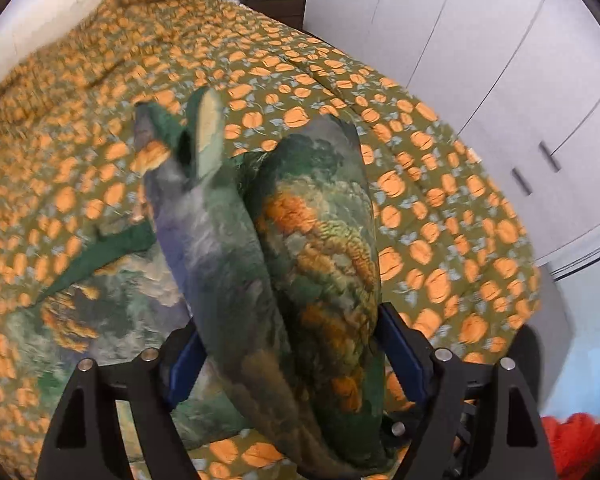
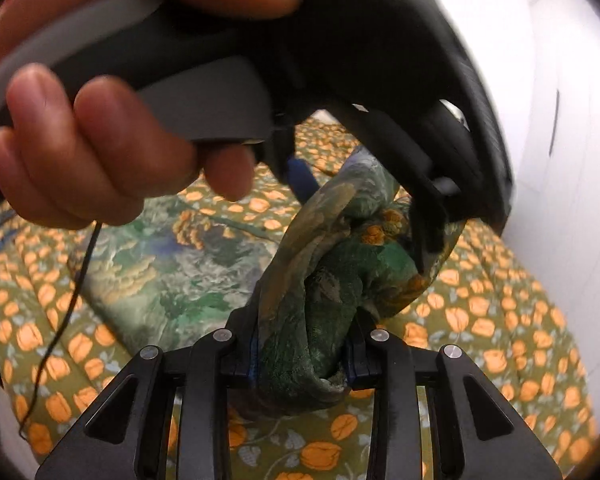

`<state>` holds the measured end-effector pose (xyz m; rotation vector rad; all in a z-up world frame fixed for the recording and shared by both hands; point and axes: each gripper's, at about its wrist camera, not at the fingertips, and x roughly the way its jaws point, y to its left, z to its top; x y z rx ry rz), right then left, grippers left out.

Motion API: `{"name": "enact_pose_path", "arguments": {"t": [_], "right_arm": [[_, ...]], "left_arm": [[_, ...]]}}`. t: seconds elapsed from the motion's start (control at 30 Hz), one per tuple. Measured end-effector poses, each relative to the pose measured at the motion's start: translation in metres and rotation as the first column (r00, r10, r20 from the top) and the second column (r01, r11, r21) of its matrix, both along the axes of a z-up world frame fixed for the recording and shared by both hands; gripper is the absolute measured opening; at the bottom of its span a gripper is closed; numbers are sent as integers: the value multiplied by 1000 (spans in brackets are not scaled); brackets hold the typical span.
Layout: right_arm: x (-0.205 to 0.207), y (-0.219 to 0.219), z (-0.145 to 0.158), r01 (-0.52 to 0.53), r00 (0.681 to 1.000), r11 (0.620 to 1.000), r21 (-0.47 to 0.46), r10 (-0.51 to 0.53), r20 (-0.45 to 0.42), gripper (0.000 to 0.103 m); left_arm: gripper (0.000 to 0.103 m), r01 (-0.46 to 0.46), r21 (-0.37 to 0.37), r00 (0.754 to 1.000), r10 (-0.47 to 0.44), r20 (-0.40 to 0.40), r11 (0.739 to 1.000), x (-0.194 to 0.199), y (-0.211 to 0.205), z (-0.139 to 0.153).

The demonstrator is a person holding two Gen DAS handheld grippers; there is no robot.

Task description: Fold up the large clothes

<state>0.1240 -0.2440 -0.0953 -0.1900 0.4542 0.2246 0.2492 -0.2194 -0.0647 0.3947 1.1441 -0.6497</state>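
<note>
Left wrist view: left gripper (image 1: 296,360) fingers set wide around a thick fold of the green printed garment (image 1: 300,240) — pads against both sides, cloth lifted over the bed (image 1: 440,160). Right wrist view: right gripper (image 2: 304,356) fingers narrow, clamped on a bunched end — rest spread on the bedspread, far left.

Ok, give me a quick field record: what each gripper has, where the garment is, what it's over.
left gripper: fingers wide, thick bunch of the garment between them
right gripper: shut on a bunched fold of the same garment
garment: green printed cloth, part lifted, part lying on the bed
bedspread: olive with orange flowers, under the garment
hand: holds the left gripper's handle, seen in the right wrist view
</note>
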Motion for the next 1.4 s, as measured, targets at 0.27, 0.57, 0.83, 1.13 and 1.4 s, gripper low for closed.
{"name": "enact_pose_path", "arguments": {"t": [0.27, 0.57, 0.83, 1.13, 1.4], "right_arm": [[-6, 13, 4, -80, 997, 996, -46, 80, -3, 33], [1, -10, 26, -25, 985, 997, 77, 38, -171, 74], [8, -12, 26, 34, 963, 997, 72, -13, -268, 77], [14, -1, 27, 22, 962, 999, 29, -13, -272, 77], [12, -16, 19, 52, 954, 997, 57, -33, -298, 77]], "left_arm": [[37, 55, 201, 994, -74, 85, 978, 0, -9, -33], [27, -37, 79, 999, 34, 32, 996, 31, 43, -22], [27, -153, 31, 988, 153, 3, 988, 46, 103, -27], [27, -210, -14, 978, 210, -17, 978, 51, 135, -32], [26, -300, -89, 954, 301, -5, 950, 54, 207, -19]]}}
